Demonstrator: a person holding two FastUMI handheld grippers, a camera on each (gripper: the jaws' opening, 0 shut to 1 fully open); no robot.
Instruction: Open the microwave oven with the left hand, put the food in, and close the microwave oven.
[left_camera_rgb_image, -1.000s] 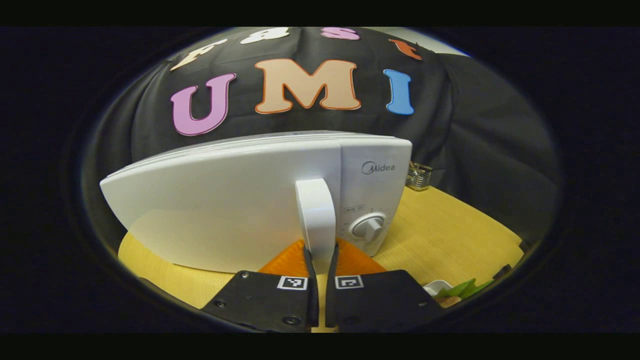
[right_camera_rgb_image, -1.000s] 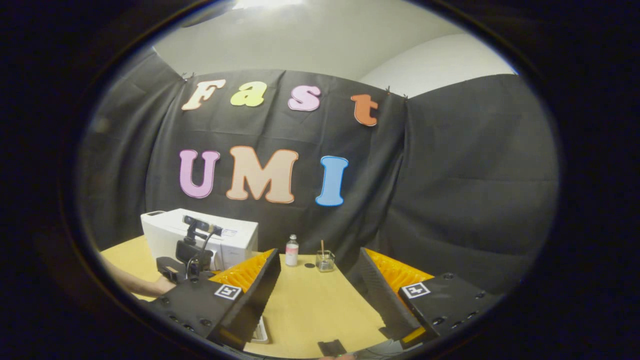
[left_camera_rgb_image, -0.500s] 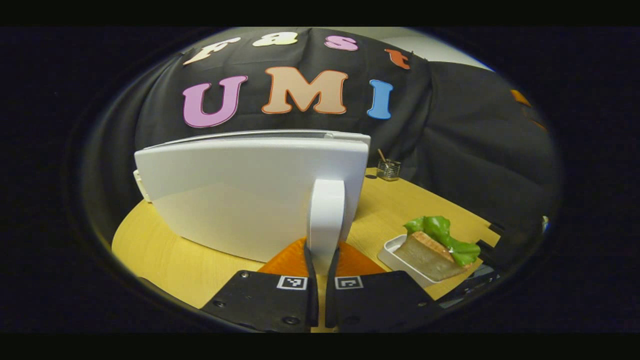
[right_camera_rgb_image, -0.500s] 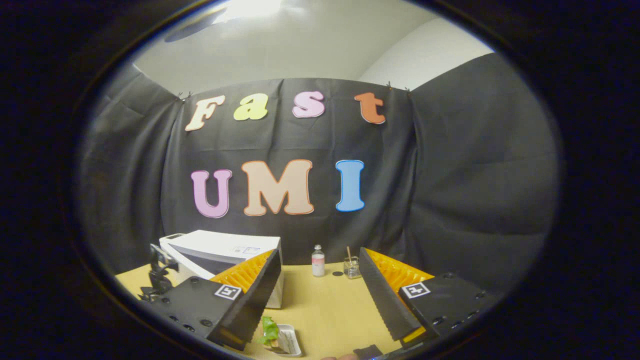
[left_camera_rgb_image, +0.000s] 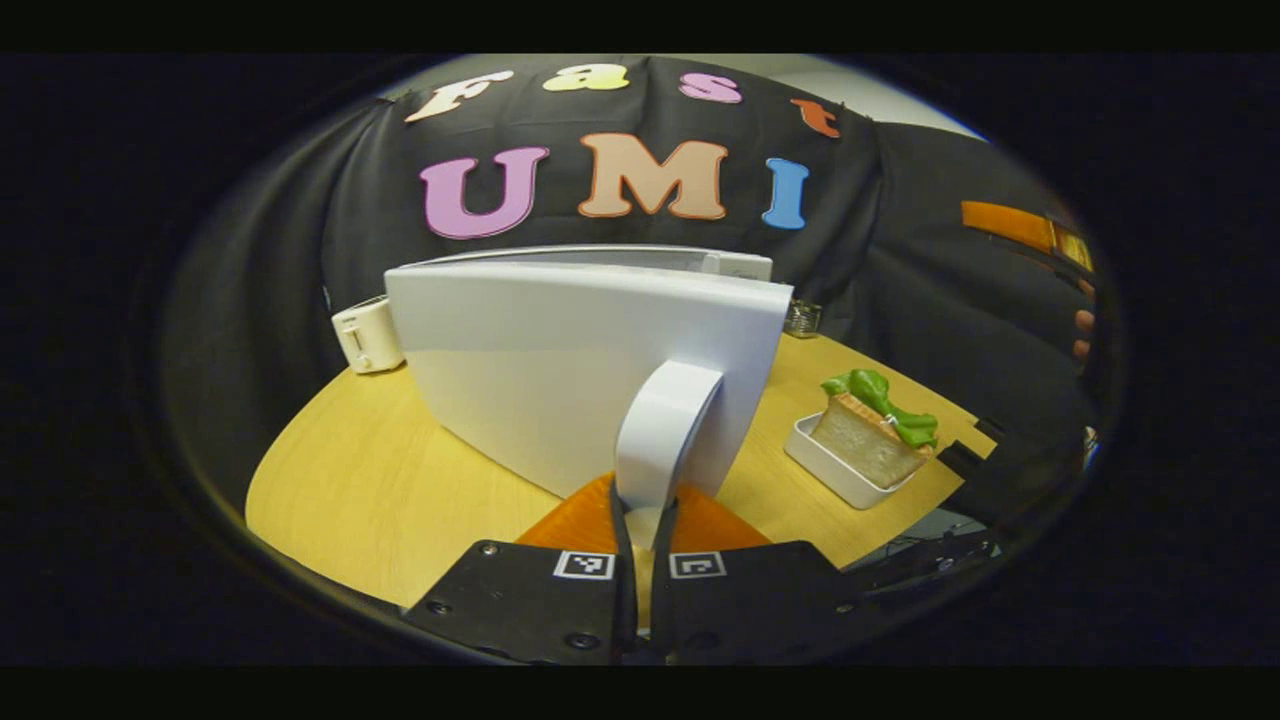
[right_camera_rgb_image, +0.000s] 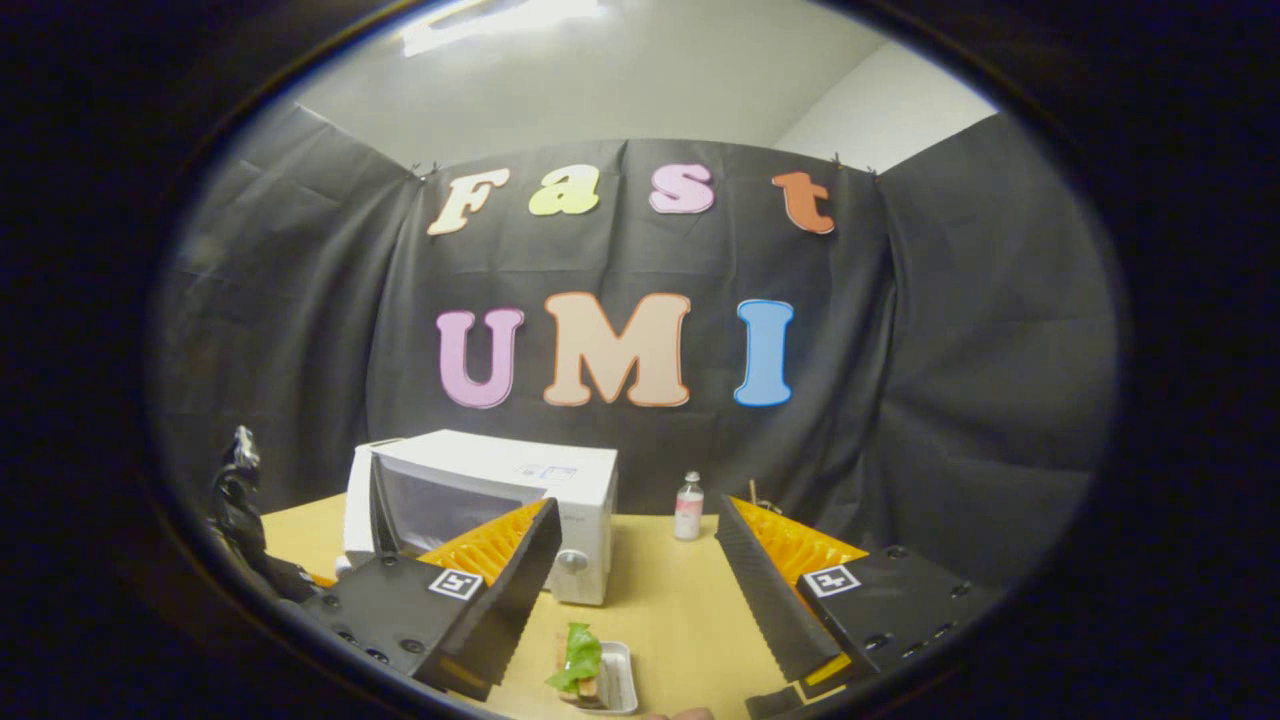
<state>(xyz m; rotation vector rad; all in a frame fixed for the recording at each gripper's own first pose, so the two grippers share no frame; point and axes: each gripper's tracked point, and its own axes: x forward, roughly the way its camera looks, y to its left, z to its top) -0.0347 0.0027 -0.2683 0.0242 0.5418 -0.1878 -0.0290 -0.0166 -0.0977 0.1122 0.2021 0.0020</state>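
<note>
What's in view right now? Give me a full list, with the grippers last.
microwave oven: one, white, back left of table, door swung open
door handle: one, white, between left gripper's fingers
food: one sandwich with green leaf, in white tray, near front of table
bottle: one, clear with pink label, back of table
glass: one, clear, back of table
table: one, light wood
left gripper: shut on door handle
right gripper: open, above table
</note>
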